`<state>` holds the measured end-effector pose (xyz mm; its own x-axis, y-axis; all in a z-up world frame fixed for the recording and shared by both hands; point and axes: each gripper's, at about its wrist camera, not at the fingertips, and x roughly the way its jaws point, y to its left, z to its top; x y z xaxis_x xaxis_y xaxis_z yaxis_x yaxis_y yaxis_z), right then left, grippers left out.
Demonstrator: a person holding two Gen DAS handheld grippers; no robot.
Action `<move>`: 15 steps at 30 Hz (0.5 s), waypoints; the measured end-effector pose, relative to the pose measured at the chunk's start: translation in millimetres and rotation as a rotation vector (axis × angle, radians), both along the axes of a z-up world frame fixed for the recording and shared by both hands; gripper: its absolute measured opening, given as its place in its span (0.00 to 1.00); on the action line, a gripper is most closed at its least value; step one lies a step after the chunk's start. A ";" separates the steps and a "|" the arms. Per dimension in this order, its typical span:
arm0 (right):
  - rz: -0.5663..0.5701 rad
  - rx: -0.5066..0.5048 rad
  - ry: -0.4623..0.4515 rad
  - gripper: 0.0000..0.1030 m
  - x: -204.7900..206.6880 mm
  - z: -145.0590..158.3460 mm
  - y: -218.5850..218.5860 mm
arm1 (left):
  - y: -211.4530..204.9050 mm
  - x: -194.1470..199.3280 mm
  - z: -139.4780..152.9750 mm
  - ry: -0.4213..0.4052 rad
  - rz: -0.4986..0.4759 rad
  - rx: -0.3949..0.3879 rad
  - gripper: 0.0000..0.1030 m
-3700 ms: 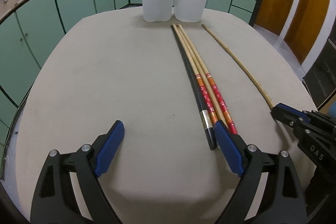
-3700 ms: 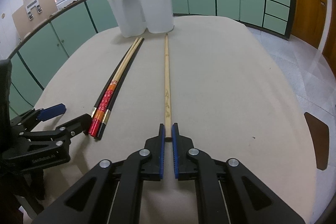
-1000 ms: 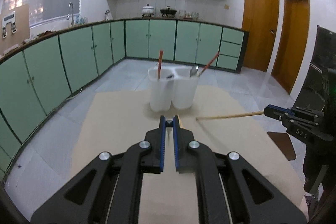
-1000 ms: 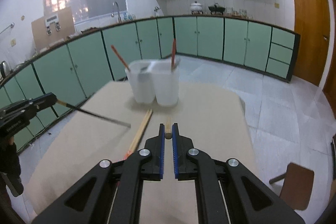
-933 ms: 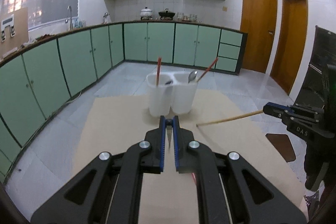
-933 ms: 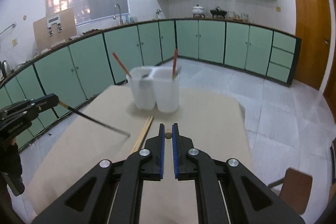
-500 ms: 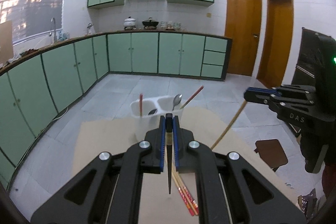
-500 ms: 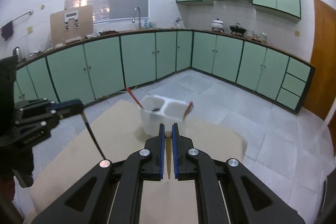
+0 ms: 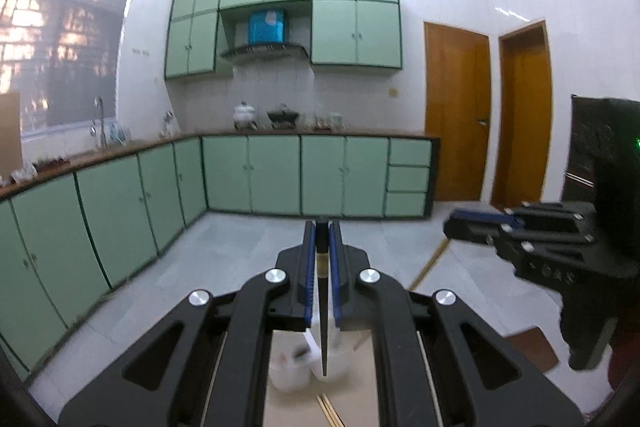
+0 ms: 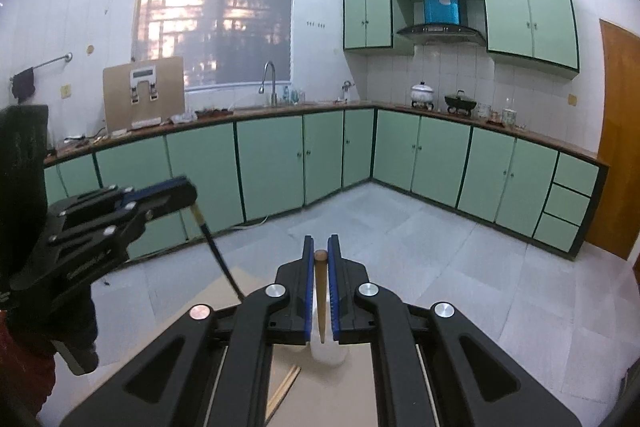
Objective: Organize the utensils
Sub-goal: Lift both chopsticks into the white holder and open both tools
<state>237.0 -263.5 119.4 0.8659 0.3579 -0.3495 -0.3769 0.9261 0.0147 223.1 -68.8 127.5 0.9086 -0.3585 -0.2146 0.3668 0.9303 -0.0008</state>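
The left gripper [image 9: 321, 227] is clamping a black chopstick [image 9: 323, 323] near its top end, the stick hanging down between the blue pads with its tip pointing into the white utensil holder [image 9: 308, 371] on the table [image 9: 360, 403] below. The right gripper [image 10: 319, 251] is pinching a light wooden chopstick [image 10: 320, 299] the same way, its tip hanging over the white holder, while two more chopsticks [image 10: 285, 387] are lying on the table beside it.

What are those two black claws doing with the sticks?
A person is tidying chopsticks. The left gripper is pinching a black chopstick and the right gripper a light wooden chopstick. Both hang point down, high above the white utensil holder on the table, where more chopsticks lie.
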 end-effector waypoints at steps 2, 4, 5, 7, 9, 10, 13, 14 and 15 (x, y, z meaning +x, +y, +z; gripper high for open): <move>-0.001 0.007 -0.008 0.06 11.7 3.8 3.0 | -2.3 19.1 3.1 -0.016 0.023 -0.001 0.06; -0.013 -0.002 -0.014 0.06 24.0 2.3 5.7 | -2.5 37.3 0.6 -0.007 0.036 -0.002 0.06; -0.021 -0.011 -0.017 0.06 31.4 0.0 7.9 | -3.7 45.7 -3.8 -0.003 0.044 0.004 0.06; -0.033 -0.021 0.002 0.06 47.1 -9.5 11.5 | -4.1 57.6 -11.9 0.014 0.056 0.013 0.06; -0.040 -0.022 0.035 0.06 64.1 -23.2 14.0 | -2.1 74.3 -25.6 0.047 0.068 0.020 0.06; -0.043 -0.022 0.047 0.06 69.4 -29.3 14.7 | -2.1 83.5 -35.2 0.067 0.079 0.025 0.06; -0.051 -0.022 0.090 0.06 85.5 -51.5 15.2 | 8.7 102.4 -54.9 0.134 0.098 0.014 0.06; -0.054 -0.020 0.102 0.06 88.9 -57.8 14.7 | 13.6 108.0 -58.7 0.155 0.099 0.006 0.06; -0.057 -0.018 0.120 0.06 94.2 -65.1 13.6 | 17.6 114.4 -64.5 0.183 0.102 -0.004 0.06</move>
